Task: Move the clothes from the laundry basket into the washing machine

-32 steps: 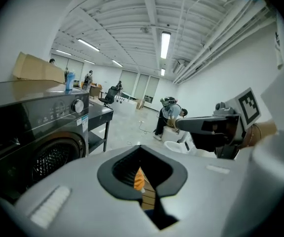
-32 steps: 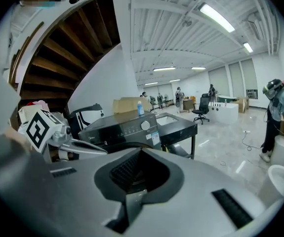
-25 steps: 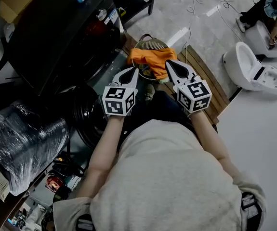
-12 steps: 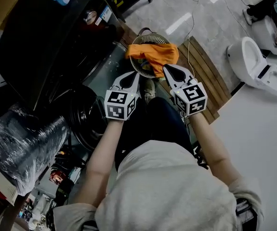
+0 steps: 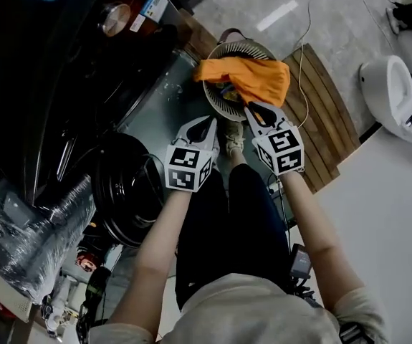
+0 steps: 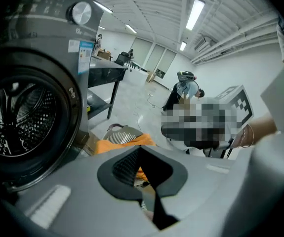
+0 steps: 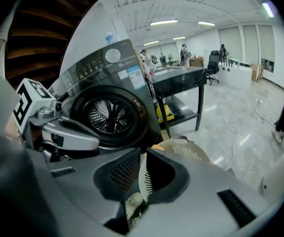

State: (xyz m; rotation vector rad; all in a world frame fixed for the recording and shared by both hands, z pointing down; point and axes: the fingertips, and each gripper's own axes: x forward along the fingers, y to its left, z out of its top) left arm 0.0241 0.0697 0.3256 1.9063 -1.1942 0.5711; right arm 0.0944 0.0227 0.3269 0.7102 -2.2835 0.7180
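- The whole head view has closed in on the floor; the washing machine (image 5: 62, 77) fills more of the left side than a second ago; its round door (image 5: 128, 186) hangs open beside the person's left arm; the left gripper view shows the bare drum (image 6: 18, 116), so the target stands open and waiting.
- The person has bent forward and down; both forearms stretch out ahead of the body, roughly parallel, above the dark trousers.
- The laundry basket (image 5: 243, 50) sits on the floor between the machine and a slatted wooden platform (image 5: 320, 113); it now lies right at the gripper tips, where a second ago it was clearly beyond them.
- The orange garment (image 5: 247, 77) drapes over the basket's top and right rim, untouched; a bit of other cloth seems to show beneath it; nothing has gone into the machine, so I judge this the first approach of the task.
- The right gripper (image 5: 251, 109) has come down closest; its tip is just beside the basket's near rim, under the garment's edge; it slopes downward; its jaws are pressed together with nothing between them.
- The left gripper (image 5: 211, 121) stops a little short of the basket, on the side nearer the machine; it slopes the same way; its jaws are also together and empty; both pairs would have to part before either can take cloth.
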